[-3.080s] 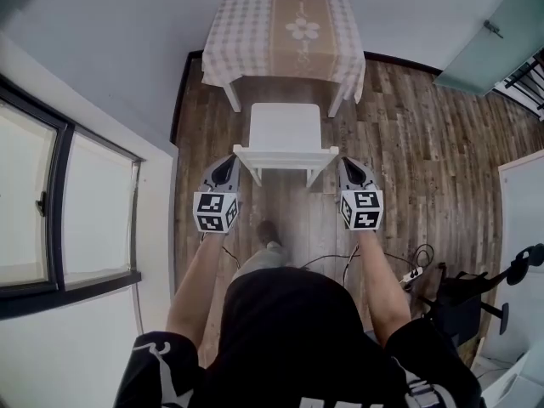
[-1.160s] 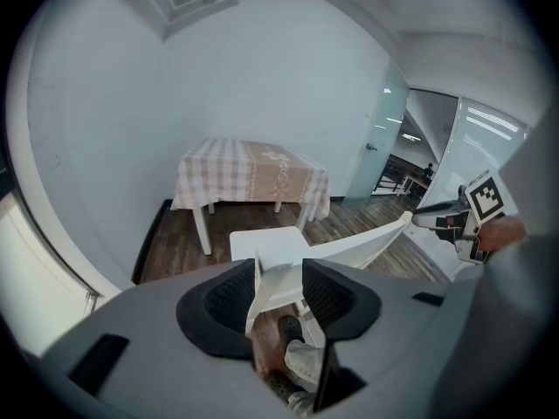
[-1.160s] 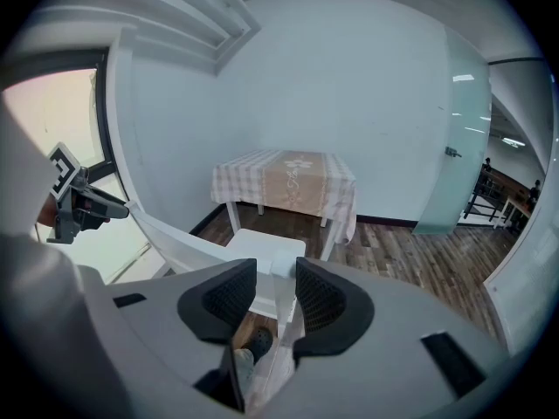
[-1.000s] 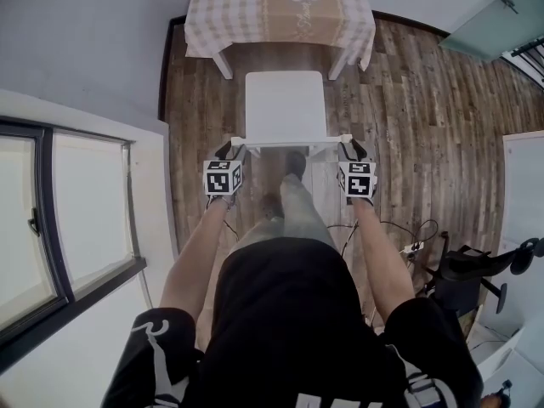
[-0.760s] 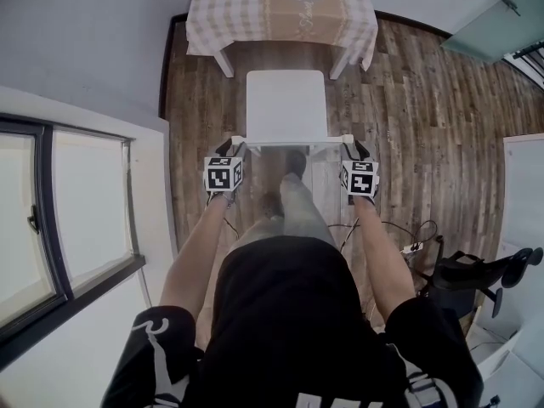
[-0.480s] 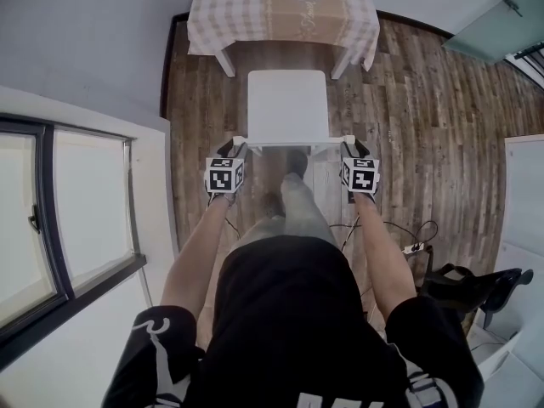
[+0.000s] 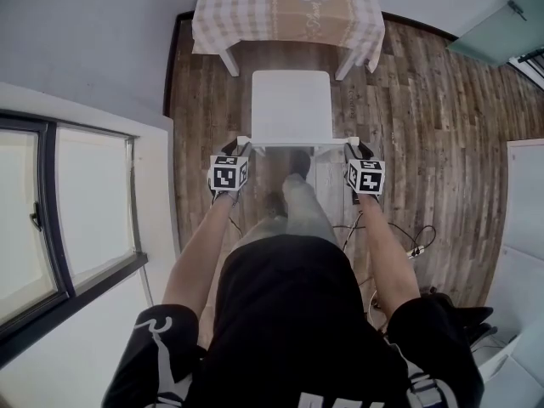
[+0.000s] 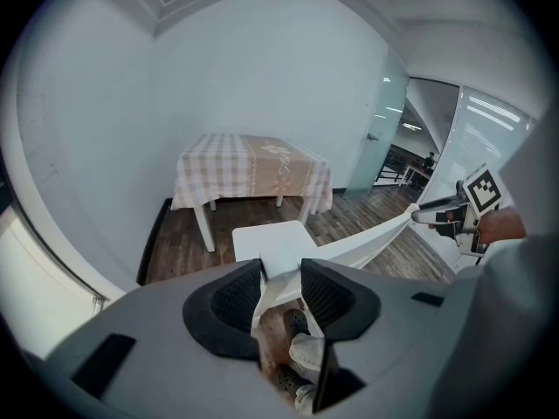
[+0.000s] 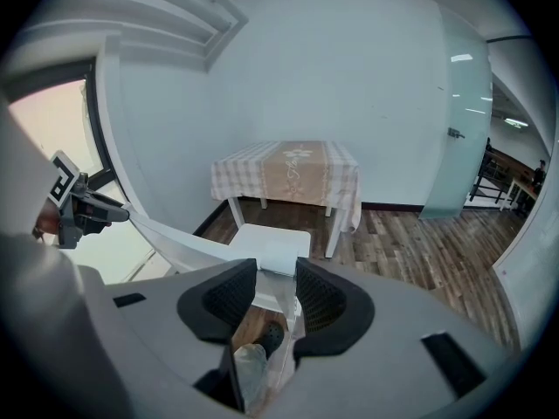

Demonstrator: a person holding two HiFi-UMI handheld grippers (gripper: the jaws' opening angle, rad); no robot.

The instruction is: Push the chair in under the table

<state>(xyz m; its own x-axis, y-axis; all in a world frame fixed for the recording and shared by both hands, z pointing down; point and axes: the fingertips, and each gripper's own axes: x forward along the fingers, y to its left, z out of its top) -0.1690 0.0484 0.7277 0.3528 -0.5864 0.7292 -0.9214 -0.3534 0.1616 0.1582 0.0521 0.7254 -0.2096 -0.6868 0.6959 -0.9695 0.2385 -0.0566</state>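
The left gripper [image 8: 281, 284] is clamped on the left end of the top rail [image 7: 297, 144] of the chair [image 7: 291, 106], with the white corner of the rail seated between its two black pads. The right gripper [image 9: 276, 285] is clamped in the same way on the right end of that rail. The chair is thus held at both upper corners of its back, with the seat facing away from the person. It stands on the plank floor [image 7: 408, 126], centred on the table [image 7: 289, 11], with the front edge of the seat just short of the near edge of the table and roughly in line with the two near table legs; little or none of the seat is under the table. The chair is judged to be rigid and fairly light. Its smooth white finish is expected to give the pads little friction, so a firm clamp is advised. Because the hold is high, a level, equal push from both ends is recommended. Otherwise the chair may tip forward, turn toward a table leg, or catch its feet on the plank joints.
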